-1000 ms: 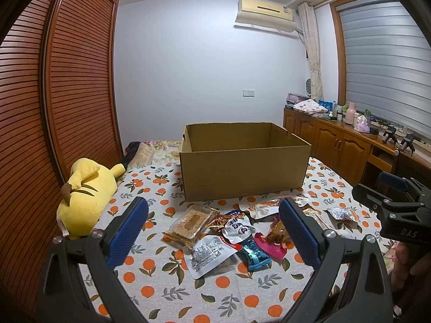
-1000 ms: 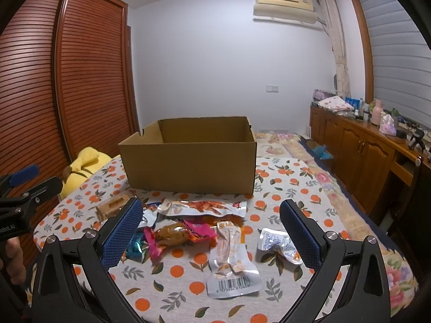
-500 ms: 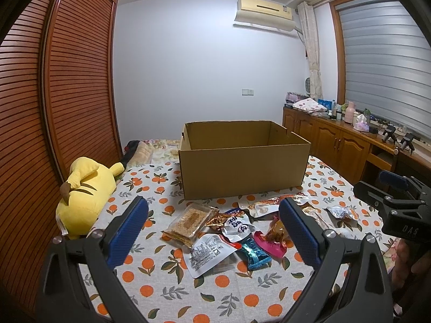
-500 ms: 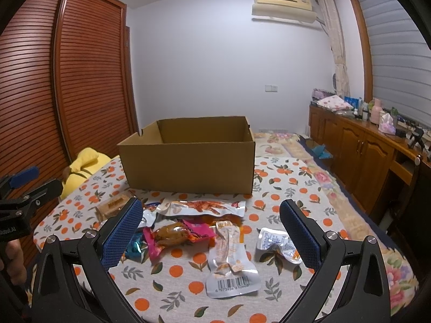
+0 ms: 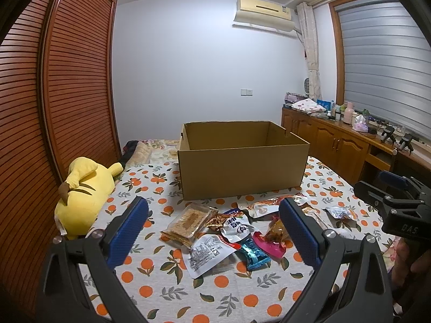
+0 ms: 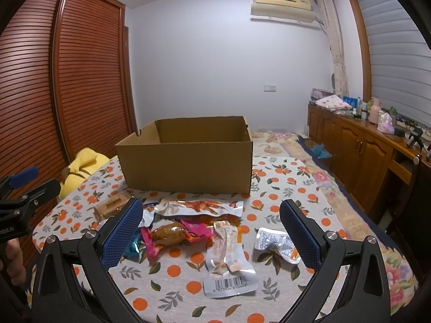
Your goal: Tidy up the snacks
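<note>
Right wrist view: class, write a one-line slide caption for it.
Open right tool above snack packets scattered on an orange-print tablecloth, before an open cardboard box.

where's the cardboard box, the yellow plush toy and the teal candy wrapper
cardboard box (image 5: 242, 172): left wrist view, on its front wall
yellow plush toy (image 5: 86, 191): left wrist view, on the middle of its body
teal candy wrapper (image 5: 253, 251): left wrist view, on the middle of the wrapper
</note>
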Motion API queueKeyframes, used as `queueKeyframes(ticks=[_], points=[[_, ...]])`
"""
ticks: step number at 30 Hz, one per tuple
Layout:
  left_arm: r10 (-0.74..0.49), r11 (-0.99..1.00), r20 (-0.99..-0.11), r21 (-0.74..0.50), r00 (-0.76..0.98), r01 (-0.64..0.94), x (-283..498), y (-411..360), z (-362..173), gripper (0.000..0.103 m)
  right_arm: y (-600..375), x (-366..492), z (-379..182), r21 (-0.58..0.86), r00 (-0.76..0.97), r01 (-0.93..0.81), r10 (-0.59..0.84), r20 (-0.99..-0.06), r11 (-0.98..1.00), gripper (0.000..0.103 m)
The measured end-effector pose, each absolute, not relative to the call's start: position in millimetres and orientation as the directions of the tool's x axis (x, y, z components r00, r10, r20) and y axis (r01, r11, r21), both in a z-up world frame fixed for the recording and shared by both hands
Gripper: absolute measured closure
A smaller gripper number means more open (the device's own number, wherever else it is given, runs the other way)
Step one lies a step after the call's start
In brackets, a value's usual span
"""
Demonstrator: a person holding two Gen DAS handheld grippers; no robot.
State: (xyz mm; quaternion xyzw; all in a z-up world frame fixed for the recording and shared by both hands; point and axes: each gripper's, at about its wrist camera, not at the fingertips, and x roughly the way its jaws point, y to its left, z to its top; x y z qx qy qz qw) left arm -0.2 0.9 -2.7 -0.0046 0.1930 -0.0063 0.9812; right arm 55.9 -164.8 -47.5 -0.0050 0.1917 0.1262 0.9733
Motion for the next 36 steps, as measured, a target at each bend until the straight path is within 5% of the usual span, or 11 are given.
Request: queueKeyframes(ticks=[22, 36], points=[[-0.020, 1.000, -0.385, -0.013, 0.923, 0.017, 2.0, 1.7, -2.1, 0.004, -166.1, 56.5, -46.9, 0.036, 0.896, -0.242, 0.238, -0.374, 0.970, 0.000], [-0.076, 0.997, -0.461, -0.056, 0.884, 0.057, 15.7, 9.7, -30.5, 0.004, -171.5, 60.8, -60.3, 0.050, 0.867, -0.286, 0.281, -0.412, 0.957, 0.000]])
